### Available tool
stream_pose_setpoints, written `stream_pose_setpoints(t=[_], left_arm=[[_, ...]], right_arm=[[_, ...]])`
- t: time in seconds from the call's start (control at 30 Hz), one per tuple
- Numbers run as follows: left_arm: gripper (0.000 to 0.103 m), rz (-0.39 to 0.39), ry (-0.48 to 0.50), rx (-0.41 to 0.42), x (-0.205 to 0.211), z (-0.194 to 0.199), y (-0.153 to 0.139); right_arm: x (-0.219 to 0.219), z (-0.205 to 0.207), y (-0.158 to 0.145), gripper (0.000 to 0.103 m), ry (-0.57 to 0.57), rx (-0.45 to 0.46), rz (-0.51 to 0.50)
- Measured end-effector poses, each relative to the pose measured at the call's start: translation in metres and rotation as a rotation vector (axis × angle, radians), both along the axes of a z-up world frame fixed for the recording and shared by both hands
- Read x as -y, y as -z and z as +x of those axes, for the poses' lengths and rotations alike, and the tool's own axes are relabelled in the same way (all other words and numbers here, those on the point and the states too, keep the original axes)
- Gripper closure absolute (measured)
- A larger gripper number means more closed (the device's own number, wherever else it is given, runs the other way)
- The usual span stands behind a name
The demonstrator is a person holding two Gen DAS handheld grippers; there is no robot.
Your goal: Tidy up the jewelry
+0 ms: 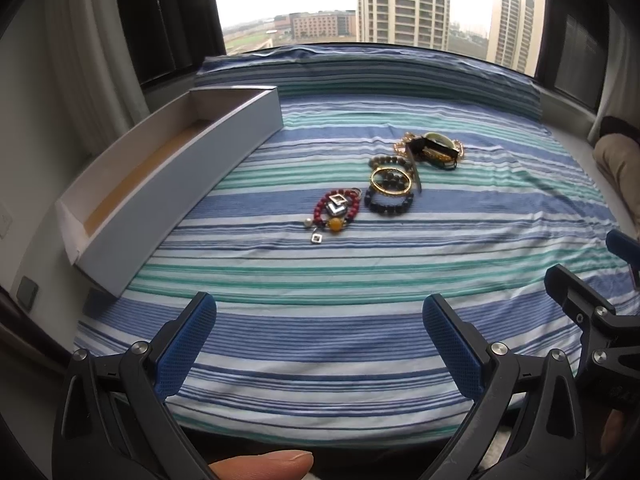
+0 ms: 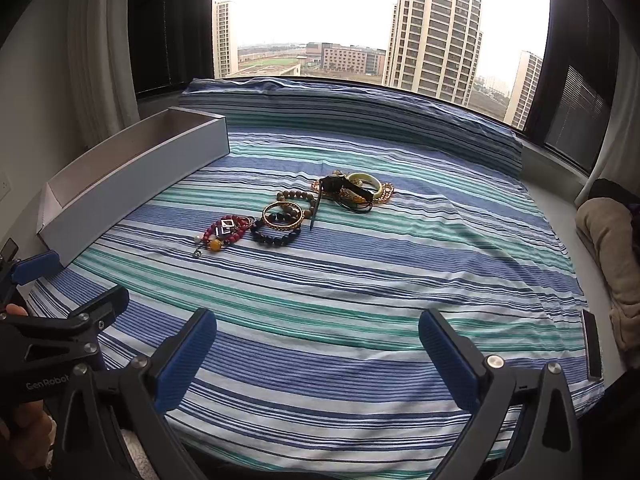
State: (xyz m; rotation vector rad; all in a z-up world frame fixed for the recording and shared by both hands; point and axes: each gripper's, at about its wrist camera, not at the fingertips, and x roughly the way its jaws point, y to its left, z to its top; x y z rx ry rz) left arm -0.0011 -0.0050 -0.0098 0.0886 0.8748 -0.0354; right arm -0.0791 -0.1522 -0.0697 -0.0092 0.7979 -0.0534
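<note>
Jewelry lies in a loose row on the striped cloth (image 1: pixel 320 344). Nearest is a red bead bracelet (image 1: pixel 338 210) (image 2: pixel 226 232) with silver square pendants. Beside it sit a dark bead bracelet (image 1: pixel 390 205) (image 2: pixel 276 236) and a gold bangle (image 1: pixel 391 181) (image 2: pixel 282 214). Farther right is a pile with a pale green bangle (image 1: pixel 438 139) (image 2: pixel 365 181) and a black watch (image 2: pixel 334 185). A long white open box (image 1: pixel 180 184) (image 2: pixel 132 184) stands at the left. My left gripper (image 1: pixel 320 344) and right gripper (image 2: pixel 318 356) are both open, low over the near cloth, well short of the jewelry.
The cloth (image 2: pixel 320 300) covers a window-seat platform with a big window behind. A beige cushion (image 2: pixel 612 240) rests at the right edge, with a dark flat object (image 2: pixel 592 344) near it. A person's thumb (image 1: pixel 264 464) shows at the bottom of the left wrist view.
</note>
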Motion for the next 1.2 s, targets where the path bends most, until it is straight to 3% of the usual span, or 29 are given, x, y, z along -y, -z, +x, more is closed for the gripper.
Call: stream_pose_setpoints(t=[1.2], left_arm=[[0.000, 0.011, -0.004, -0.019, -0.0022, 0.0016, 0.0052]], right_arm=[[0.0052, 0.0023, -0.0023, 0.000, 0.018, 0.011, -0.026]])
